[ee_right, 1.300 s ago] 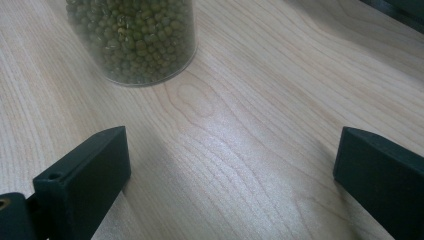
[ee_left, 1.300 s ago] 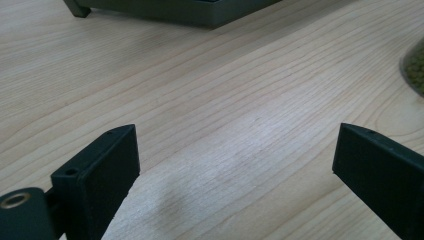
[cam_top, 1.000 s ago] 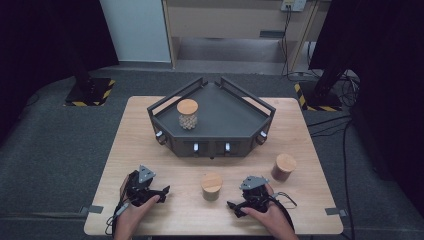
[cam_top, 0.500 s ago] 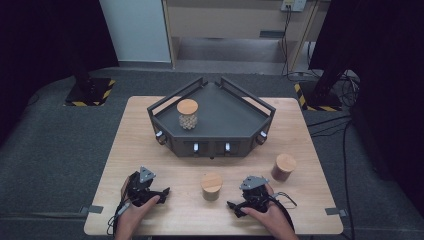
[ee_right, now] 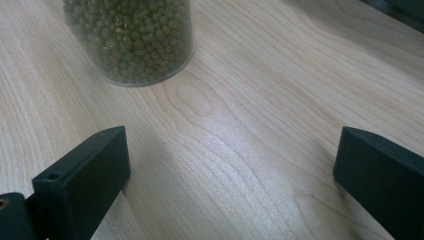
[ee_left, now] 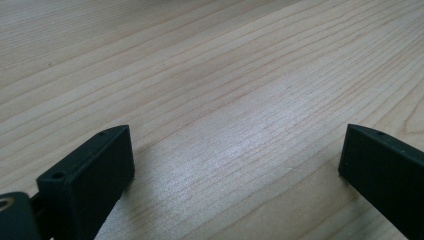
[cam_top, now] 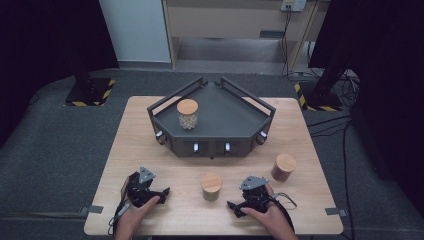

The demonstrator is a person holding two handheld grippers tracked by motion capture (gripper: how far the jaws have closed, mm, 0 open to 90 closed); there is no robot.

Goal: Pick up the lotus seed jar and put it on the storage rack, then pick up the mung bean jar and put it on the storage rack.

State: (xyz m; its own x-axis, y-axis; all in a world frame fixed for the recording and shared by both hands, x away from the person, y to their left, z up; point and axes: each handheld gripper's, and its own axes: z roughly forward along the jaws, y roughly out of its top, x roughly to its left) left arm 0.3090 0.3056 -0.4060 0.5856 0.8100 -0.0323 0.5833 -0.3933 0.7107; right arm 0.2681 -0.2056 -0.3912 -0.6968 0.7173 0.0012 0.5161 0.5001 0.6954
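My left gripper (cam_top: pixel 162 194) (ee_left: pixel 235 145) rests on the wooden table (cam_top: pixel 165 165) at the front left. It is open, its jaws have just been opening, and only bare wood lies between them. My right gripper (cam_top: pixel 234 206) (ee_right: pixel 230 145) lies at the front right, open and holding nothing. A jar of green beans (cam_top: pixel 211 186) (ee_right: pixel 132 40) with a wooden lid stands between the two grippers, just ahead of the right one's jaws and apart from them.
A dark tray (cam_top: pixel 230 115) with raised rails sits at the table's back middle, and a wood-lidded jar of pale contents (cam_top: pixel 187 114) stands in its left part. Another wood-lidded jar, brownish (cam_top: pixel 284 167), stands at the right of the table.
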